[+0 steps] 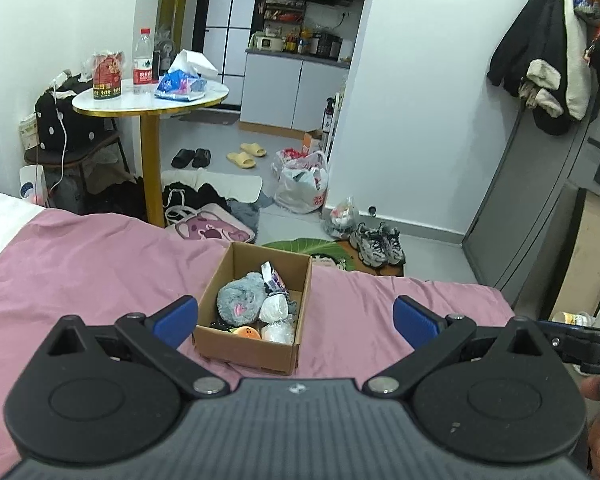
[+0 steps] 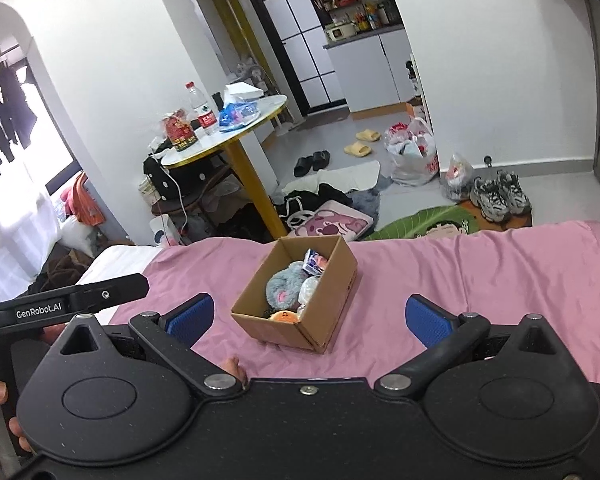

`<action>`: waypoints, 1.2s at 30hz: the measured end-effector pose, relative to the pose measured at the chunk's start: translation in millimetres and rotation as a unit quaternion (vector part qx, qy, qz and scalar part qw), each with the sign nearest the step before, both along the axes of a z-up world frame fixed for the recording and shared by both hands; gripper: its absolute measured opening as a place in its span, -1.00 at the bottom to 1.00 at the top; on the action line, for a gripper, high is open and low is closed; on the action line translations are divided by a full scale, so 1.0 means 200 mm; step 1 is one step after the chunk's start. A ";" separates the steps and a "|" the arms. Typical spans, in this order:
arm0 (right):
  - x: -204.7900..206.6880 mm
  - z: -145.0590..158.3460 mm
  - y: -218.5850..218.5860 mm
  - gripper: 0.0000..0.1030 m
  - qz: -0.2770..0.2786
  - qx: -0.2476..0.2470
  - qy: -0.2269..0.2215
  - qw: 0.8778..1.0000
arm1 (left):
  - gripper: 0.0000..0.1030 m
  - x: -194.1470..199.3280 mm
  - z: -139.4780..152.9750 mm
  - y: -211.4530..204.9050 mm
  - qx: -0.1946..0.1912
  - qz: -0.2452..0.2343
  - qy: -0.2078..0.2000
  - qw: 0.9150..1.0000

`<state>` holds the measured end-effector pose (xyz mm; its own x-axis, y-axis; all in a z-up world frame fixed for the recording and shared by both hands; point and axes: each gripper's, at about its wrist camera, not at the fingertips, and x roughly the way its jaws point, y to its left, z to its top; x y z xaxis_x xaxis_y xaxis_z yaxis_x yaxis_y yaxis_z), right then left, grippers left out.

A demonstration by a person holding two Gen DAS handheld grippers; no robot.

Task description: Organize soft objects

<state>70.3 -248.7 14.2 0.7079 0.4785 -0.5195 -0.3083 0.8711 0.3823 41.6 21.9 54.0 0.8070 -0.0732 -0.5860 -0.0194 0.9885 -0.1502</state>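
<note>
White walls [image 1: 416,80] enclose a small room with a pale grey floor [image 1: 236,136]. A round white tabletop [image 1: 204,94] on a gold post stands near the bed [image 1: 80,264], which wears a pink sheet. Beyond it, a doorway opens onto a kitchen [image 1: 300,36] with white cabinets and cluttered shelves. Yellow slippers [image 1: 247,154] and black slippers [image 1: 191,157] lie on the floor, near a white plastic bag [image 1: 304,184]. Grey sneakers [image 1: 378,244] sit beside a green leaf mat [image 1: 300,249]. Coats [image 1: 548,48] hang at the right above a grey door [image 1: 540,208]. In the right wrist view, bright daylight pours through a window [image 2: 16,128] at the left, where dark clothes hang.
</note>
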 end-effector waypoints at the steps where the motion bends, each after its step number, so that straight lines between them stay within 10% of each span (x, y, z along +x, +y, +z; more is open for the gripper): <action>1: -0.01 0.00 0.01 1.00 0.001 -0.003 -0.002 1.000 | 1.00 -0.03 0.00 0.00 -0.004 -0.002 -0.001 1.000; 36: -0.21 -0.07 -0.01 1.00 0.024 -0.038 -0.005 0.999 | 1.00 -0.23 -0.10 -0.16 0.054 0.025 0.006 0.998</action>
<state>29.1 -251.0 -0.1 0.6912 0.4713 -0.5478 -0.3534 0.8817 0.3126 -4.3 -9.9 33.7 0.8012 0.0301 -0.5976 -0.0696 0.9966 -0.0432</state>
